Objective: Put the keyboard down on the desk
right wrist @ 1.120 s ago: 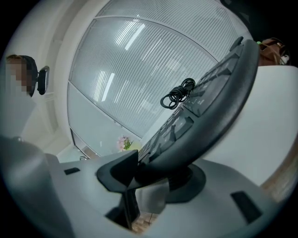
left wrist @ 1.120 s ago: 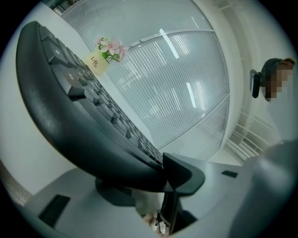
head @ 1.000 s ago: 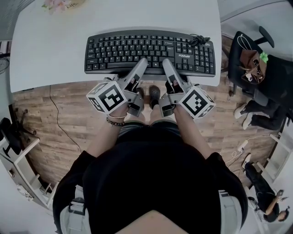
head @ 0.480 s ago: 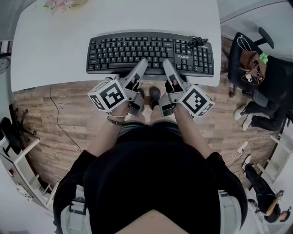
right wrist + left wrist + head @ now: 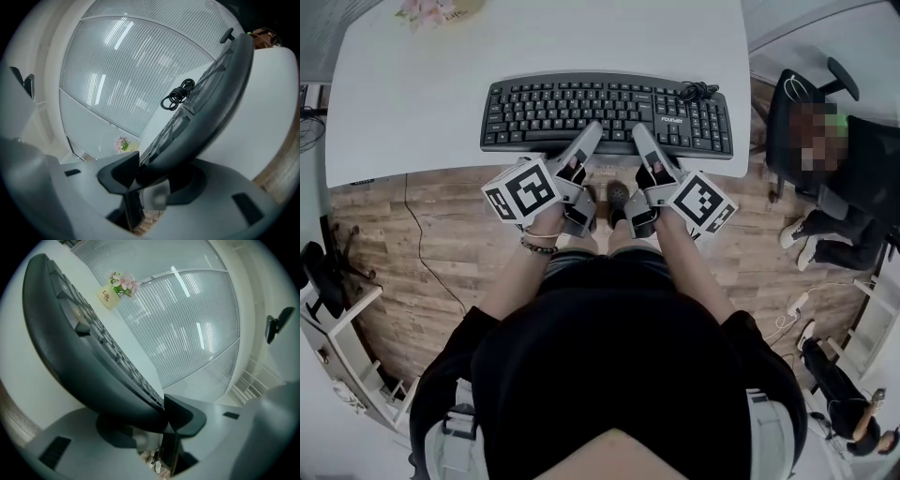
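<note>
Since it's not let go yet, the keyboard job isn't finished

Left gripper and right gripper clamp its near edge, at the near side of the counter; set-down and release remain, I'd guess.

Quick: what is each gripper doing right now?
Left gripper: closed on the keyboard's near edge.
Right gripper: closed on the keyboard's near edge too.

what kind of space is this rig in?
Probably an office or lab workspace: a white desk with a keyboard on its near edge, a ribbed glass partition behind it, and a wood-look floor.
</note>
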Demonstrator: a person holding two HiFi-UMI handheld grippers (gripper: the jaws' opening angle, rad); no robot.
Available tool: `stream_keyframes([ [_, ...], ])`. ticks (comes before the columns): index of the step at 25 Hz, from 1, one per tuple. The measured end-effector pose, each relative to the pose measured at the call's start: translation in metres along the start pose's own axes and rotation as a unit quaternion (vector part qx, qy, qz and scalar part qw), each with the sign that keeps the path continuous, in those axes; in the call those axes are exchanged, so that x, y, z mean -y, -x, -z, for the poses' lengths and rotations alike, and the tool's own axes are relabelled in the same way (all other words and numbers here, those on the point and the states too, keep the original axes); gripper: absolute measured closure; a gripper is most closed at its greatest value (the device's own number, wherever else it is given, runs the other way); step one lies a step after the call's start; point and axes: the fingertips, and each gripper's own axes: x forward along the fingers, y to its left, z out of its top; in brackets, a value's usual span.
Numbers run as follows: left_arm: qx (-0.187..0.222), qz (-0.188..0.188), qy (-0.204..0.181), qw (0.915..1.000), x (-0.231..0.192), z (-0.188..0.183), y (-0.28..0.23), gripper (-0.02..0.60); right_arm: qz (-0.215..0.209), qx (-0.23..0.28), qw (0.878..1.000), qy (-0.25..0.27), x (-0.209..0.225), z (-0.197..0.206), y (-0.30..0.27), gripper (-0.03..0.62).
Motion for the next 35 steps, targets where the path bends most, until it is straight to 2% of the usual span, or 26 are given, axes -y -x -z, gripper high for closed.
stream_keyframes([
  [7,-0.015,-0.005,0.014,0.9998,-0.003,0.005,0.000,0.402,0.005,-0.012,1.000,0.002,0.003,0.002,0.000,0.418],
  [12,-0.026,-0.007,0.006,0.9996,-0.003,0.007,0.001,0.403,0.006,-0.033,0.999,0.013,0.003,0.007,0.001,0.413],
  [19,-0.047,0.008,0.012,0.9988,-0.003,0.014,0.007,0.403,-0.008,-0.064,0.998,0.024,0.002,0.015,0.005,0.410],
  [35,-0.054,0.019,0.006,0.9983,0.000,0.031,0.025,0.405,-0.011,-0.055,0.998,0.019,0.001,0.032,0.025,0.413],
])
